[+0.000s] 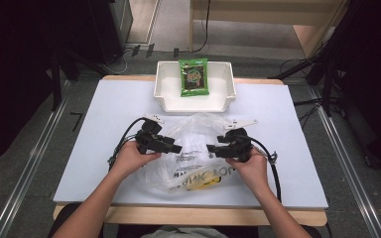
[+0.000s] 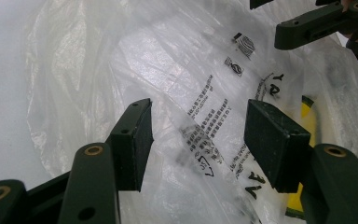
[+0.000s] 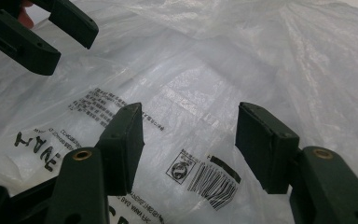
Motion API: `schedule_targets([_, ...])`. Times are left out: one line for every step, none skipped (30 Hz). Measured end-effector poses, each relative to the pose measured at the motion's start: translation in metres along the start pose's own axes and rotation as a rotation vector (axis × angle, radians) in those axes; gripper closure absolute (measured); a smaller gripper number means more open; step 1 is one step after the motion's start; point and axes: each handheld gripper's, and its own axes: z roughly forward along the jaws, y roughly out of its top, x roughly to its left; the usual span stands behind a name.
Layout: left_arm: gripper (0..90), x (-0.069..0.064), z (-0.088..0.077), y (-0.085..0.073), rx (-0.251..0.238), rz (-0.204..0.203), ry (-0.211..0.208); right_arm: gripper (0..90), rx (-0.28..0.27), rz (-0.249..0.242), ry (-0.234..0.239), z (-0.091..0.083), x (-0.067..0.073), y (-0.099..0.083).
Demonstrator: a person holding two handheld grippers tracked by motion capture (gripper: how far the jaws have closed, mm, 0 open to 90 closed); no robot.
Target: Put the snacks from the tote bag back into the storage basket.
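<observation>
Claws number two, one in each hand, and both stand released with nothing pinched between the jaws. The left claw [image 1: 174,147] sits at about nine o'clock of the plastic bag [image 1: 196,148], its tips pointing toward three o'clock; the right claw [image 1: 214,148] sits at about three o'clock of the bag, tips pointing toward nine o'clock, so the two face each other just above the crumpled film, near one another but apart. In the left gripper view the left claw [image 2: 198,135] has its two black pads spread wide over the printed plastic bag [image 2: 182,84], and the right claw [image 2: 307,21] shows at one o'clock. In the right gripper view the right claw [image 3: 190,140] is likewise spread wide over the plastic bag [image 3: 223,70], with a barcode between the pads, and the left claw [image 3: 51,35] shows at eleven o'clock. Whether any pad touches the film cannot be told.

One clear bag lies on the desk [image 1: 104,129], in the near middle, with black lettering and something yellow [image 1: 203,184] at its six o'clock edge. At twelve o'clock from the bag stands one white tray [image 1: 166,94], just beyond it. In the tray lies one green packet [image 1: 194,77]. Two hands, the left hand [image 1: 131,158] and the right hand [image 1: 250,166], grip the claw bodies.
</observation>
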Motion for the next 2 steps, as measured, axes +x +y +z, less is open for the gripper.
schedule_targets([42.8,0.0001,0.0001,0.0,0.0,0.0,0.0,42.8,0.0,-0.002,0.0,0.0001,-0.0003,0.0])
schedule_targets([42.7,0.0001,0.0,0.0,-0.001,0.0,0.0,42.9,0.0,0.001,0.001,0.0003,-0.0005,0.0])
